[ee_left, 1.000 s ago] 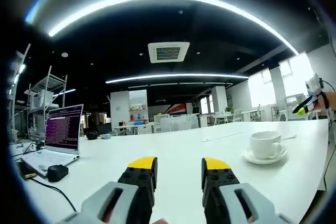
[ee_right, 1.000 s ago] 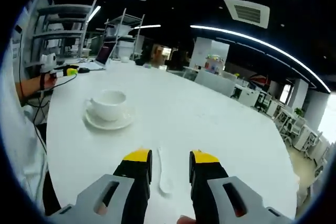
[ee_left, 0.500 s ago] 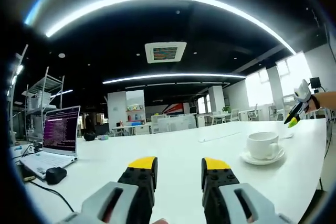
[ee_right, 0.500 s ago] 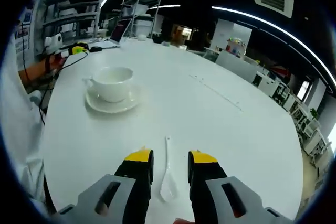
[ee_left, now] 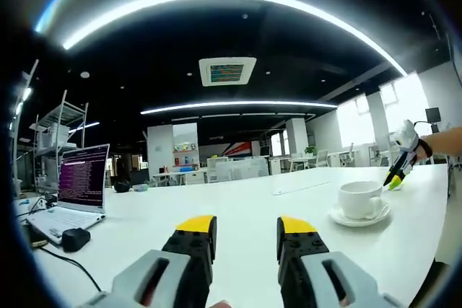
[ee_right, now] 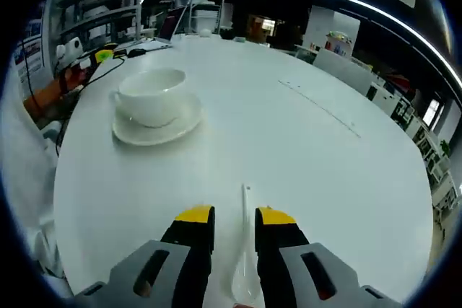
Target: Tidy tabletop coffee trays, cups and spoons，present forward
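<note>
In the right gripper view, the right gripper (ee_right: 234, 220) sits low over the white bench (ee_right: 303, 164) with its yellow-tipped jaws a narrow gap apart. A white spoon (ee_right: 246, 250) lies flat on the bench in that gap, its handle pointing toward 12 o'clock and its bowl down between the jaws; the jaws stand on either side of it, and whether they touch it cannot be told. Farther off at 10 o'clock, a white cup (ee_right: 150, 94) stands upright on a white saucer (ee_right: 156, 125), well apart from the spoon. Beyond that, at the bench's edge, the left gripper (ee_right: 86, 55) shows in a person's hand.

In the left gripper view, the left gripper (ee_left: 246, 225) hovers over the bench (ee_left: 238, 207) with its jaws parted and nothing between them. At 9 o'clock, a black mouse (ee_left: 75, 239) lies beside an open laptop (ee_left: 72, 192). At 3 o'clock, the cup (ee_left: 361, 199) rests on its saucer (ee_left: 359, 216), and just past it the right gripper (ee_left: 398, 171) tilts down to the bench.
</note>
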The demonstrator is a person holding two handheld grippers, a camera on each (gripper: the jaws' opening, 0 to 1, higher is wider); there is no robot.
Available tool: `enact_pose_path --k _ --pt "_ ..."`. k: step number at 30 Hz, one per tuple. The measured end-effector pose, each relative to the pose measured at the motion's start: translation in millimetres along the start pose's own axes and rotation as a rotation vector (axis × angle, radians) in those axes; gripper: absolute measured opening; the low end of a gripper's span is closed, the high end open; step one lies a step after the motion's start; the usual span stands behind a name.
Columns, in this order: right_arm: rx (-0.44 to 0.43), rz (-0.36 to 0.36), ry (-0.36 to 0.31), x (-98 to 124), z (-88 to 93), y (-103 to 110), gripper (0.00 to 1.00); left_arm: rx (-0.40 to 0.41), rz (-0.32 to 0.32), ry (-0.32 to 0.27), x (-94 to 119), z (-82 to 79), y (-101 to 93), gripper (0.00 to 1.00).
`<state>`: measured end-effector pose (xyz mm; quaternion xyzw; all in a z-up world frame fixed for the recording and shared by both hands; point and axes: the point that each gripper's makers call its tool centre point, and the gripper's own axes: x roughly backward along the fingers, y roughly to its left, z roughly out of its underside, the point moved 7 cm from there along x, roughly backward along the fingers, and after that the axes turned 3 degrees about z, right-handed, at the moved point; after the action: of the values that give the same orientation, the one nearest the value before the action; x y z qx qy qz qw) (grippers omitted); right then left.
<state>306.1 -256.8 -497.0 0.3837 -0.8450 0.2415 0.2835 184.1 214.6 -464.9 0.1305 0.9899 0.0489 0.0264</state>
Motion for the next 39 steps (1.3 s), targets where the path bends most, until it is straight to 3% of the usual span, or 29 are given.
enact_pose_path --k 12,19,39 --pt "-0.058 -0.004 0.064 -8.5 9.4 -12.2 0.19 0.013 -0.006 -0.017 1.2 -4.8 2.8 0.35" --pt "-0.060 -0.004 0.117 -10.6 10.0 -12.0 0.06 0.013 -0.003 -0.016 0.9 -3.5 1.9 0.35" --pt "-0.041 0.042 0.158 -8.6 6.4 -13.7 0.05 0.037 -0.001 -0.012 0.3 1.8 0.4 0.35"
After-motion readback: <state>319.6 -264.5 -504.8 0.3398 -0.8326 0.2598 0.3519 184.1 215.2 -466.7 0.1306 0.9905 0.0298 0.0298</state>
